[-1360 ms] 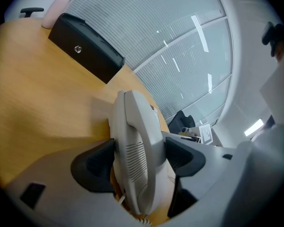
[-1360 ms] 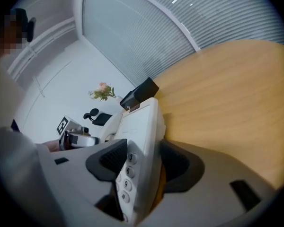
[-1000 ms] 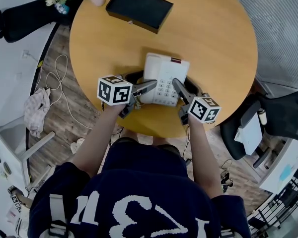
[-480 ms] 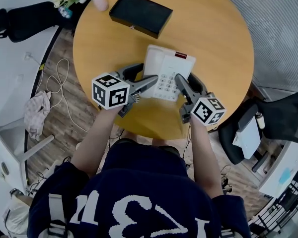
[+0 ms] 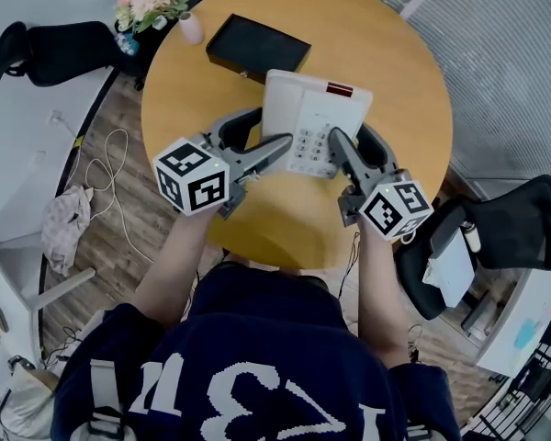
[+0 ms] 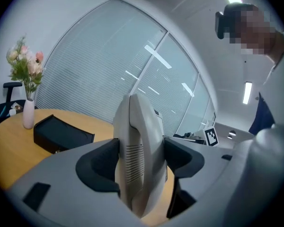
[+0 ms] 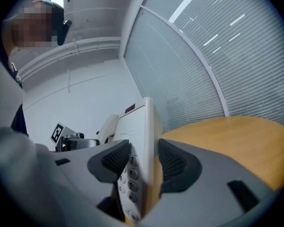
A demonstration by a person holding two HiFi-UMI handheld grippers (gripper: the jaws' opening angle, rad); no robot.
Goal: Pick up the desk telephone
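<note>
Left gripper point(image 5: 268, 131) was clamped on the handset point(image 6: 139, 150) side of the desk telephone point(image 5: 314, 108), right gripper point(image 5: 351, 138) on its keypad edge, phone apparently lifted off the round table point(image 5: 257, 219). Best to keep the 2 squeezes even and the phone level so the handset didn't slip

One camera looks steeply down from the head onto the round table point(image 5: 257, 219). Two more ride close behind the left gripper point(image 5: 266, 129) and right gripper point(image 5: 352, 141), facing nearly level; all share the telephone point(image 5: 314, 118).

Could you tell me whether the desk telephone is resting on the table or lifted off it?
Lifted: the left claw and right claw clamp the telephone above the table.
</note>
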